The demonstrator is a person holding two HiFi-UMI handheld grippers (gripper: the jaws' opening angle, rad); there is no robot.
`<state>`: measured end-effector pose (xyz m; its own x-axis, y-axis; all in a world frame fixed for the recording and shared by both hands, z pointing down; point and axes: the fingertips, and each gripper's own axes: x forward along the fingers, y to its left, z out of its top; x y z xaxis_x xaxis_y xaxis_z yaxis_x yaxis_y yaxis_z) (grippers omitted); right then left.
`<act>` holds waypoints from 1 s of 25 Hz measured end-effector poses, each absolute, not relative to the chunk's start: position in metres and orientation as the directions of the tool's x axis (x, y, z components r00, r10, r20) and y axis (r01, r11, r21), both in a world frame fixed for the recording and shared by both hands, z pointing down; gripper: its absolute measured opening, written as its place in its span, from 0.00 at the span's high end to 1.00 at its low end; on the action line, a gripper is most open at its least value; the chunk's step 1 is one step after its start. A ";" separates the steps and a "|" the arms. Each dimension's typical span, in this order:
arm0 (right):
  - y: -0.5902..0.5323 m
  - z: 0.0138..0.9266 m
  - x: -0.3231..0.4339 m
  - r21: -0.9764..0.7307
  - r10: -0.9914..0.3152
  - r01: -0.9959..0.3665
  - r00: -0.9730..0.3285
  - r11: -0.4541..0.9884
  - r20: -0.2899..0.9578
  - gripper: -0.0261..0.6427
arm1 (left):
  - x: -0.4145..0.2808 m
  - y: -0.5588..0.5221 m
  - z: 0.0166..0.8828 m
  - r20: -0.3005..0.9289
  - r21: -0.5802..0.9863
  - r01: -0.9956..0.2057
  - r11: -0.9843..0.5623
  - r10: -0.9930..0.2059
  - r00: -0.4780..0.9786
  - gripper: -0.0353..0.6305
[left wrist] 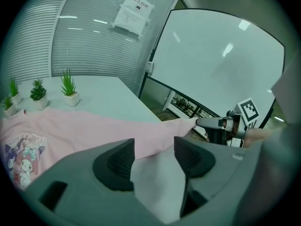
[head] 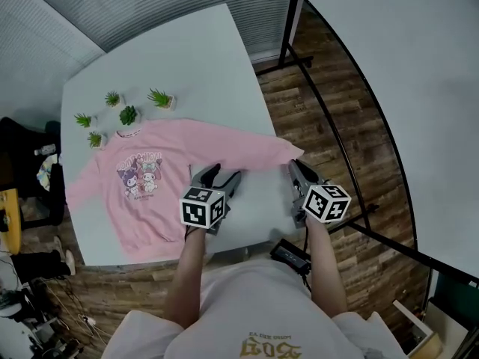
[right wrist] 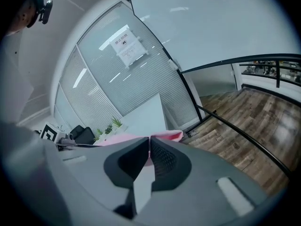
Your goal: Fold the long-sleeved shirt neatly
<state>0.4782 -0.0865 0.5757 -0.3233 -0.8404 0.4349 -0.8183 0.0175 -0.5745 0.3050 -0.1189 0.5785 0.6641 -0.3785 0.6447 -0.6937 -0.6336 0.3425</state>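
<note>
You wear a pale short-sleeved T-shirt [head: 247, 305] with yellow lettering [head: 263, 347] on the chest. Your dark grey plastic left hand-held gripper [head: 222, 175] and matching right hand-held gripper [head: 294, 167] each carry a white cube [head: 202, 206] with black square markers; their black pads [left wrist: 115, 165] are ribbed.

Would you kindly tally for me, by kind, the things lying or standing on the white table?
Pink long-sleeved shirt: 1
Small potted plants: 5
Total: 6
</note>
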 end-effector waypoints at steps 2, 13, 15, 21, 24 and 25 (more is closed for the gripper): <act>-0.087 0.570 0.475 -0.572 -0.844 -0.820 -0.325 0.025 0.428 0.93 | 0.298 -0.120 0.571 0.639 0.339 -0.701 -0.627 -0.394 0.661 0.54; -0.096 0.541 0.460 -0.567 -0.858 -0.820 -0.344 0.077 0.381 0.93 | 0.257 -0.125 0.534 0.594 0.359 -0.749 -0.557 -0.482 0.644 0.51; -0.098 0.538 0.455 -0.563 -0.856 -0.822 -0.350 0.086 0.380 0.93 | 0.253 -0.127 0.529 0.586 0.361 -0.756 -0.545 -0.498 0.639 0.51; -0.107 0.527 0.449 -0.564 -0.860 -0.818 -0.366 0.114 0.356 0.93 | 0.239 -0.135 0.521 0.575 0.352 -0.781 -0.517 -0.539 0.616 0.52; -0.112 0.519 0.445 -0.566 -0.864 -0.814 -0.373 0.131 0.337 0.93 | 0.228 -0.140 0.516 0.574 0.335 -0.797 -0.503 -0.562 0.596 0.52; -0.114 0.516 0.443 -0.567 -0.866 -0.812 -0.378 0.139 0.329 0.93 | 0.224 -0.141 0.514 0.572 0.329 -0.801 -0.500 -0.569 0.590 0.52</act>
